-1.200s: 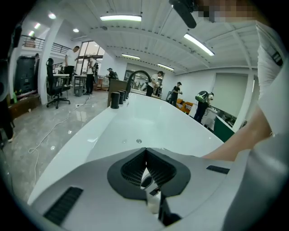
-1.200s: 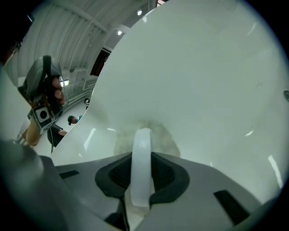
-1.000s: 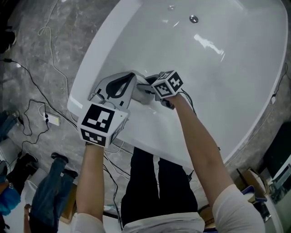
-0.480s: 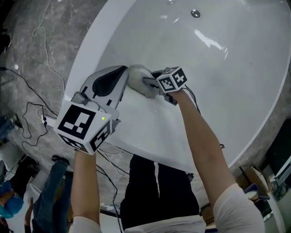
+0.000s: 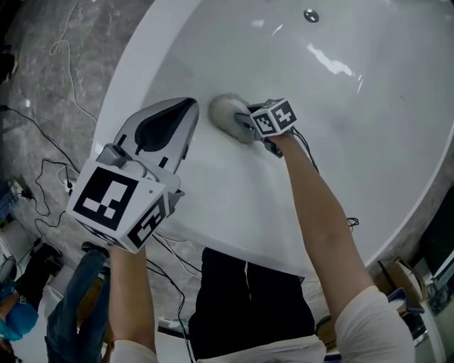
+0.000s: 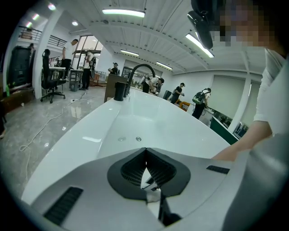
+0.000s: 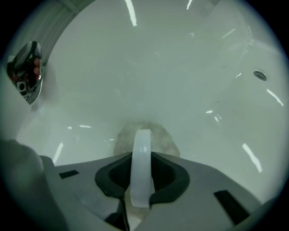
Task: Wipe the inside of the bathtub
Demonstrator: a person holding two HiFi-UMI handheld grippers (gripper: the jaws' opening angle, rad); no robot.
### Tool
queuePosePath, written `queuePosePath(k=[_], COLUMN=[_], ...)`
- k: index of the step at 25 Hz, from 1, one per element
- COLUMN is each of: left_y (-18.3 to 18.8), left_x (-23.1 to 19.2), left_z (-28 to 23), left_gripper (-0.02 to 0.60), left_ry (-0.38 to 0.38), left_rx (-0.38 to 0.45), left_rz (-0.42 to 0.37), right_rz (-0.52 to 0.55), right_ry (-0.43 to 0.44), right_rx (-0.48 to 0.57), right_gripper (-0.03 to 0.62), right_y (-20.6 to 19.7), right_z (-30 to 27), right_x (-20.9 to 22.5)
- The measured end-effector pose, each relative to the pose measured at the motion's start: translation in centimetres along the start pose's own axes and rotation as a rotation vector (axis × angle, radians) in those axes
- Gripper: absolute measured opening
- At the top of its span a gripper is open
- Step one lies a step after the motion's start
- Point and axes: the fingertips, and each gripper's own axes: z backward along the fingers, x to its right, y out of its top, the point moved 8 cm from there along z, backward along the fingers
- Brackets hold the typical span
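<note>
The white bathtub fills the head view. My right gripper reaches down inside it, shut on the clear loop handle of a round grey scrubbing pad. In the right gripper view the pad lies flat against the tub's inner wall just past the right gripper. My left gripper hovers over the tub's near-left rim, a little left of the pad, apart from it. In the left gripper view the left gripper has its jaw tips meeting with nothing between them.
The drain lies at the tub's far end, also as the drain at right. A chrome fitting sits on the wall at left. Black faucet stands on the far rim. Cables cross the grey floor; a bystander's legs show at lower left.
My right gripper has pushed the pad farther up the tub wall, away from me. My left gripper has come away from the pad, rising and drifting left.
</note>
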Motion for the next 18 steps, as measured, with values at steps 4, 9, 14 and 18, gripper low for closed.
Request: queuePosePath(k=[4,9,14,18], left_y=[-0.4,-1.1,-0.9,-0.6], left_x=[-0.3,-0.6,-0.1,0.5], left_z=[0.1,-0.1,-0.6,-1.3], left_gripper=[0.009,0.009,0.009,0.009], left_ry=[0.009,0.024,0.027,0.017], left_rx=[-0.008,-0.006,0.013,-0.001], left_rz=[-0.001,-0.031,-0.026,-0.031], right_rz=[-0.04,0.002,0.006,0.027], right_ry=[-0.024,0.055,0.167,0.236], right_rx=[0.005,-0.015,-0.049,-0.073], right_gripper=[0.093,0.094,0.094,0.094], right_y=[-0.3,0.4,0.9,1.5], right_z=[-0.1,0.5,2.5,4.5], right_x=[0.6,-1.6,-4.4,-7.2])
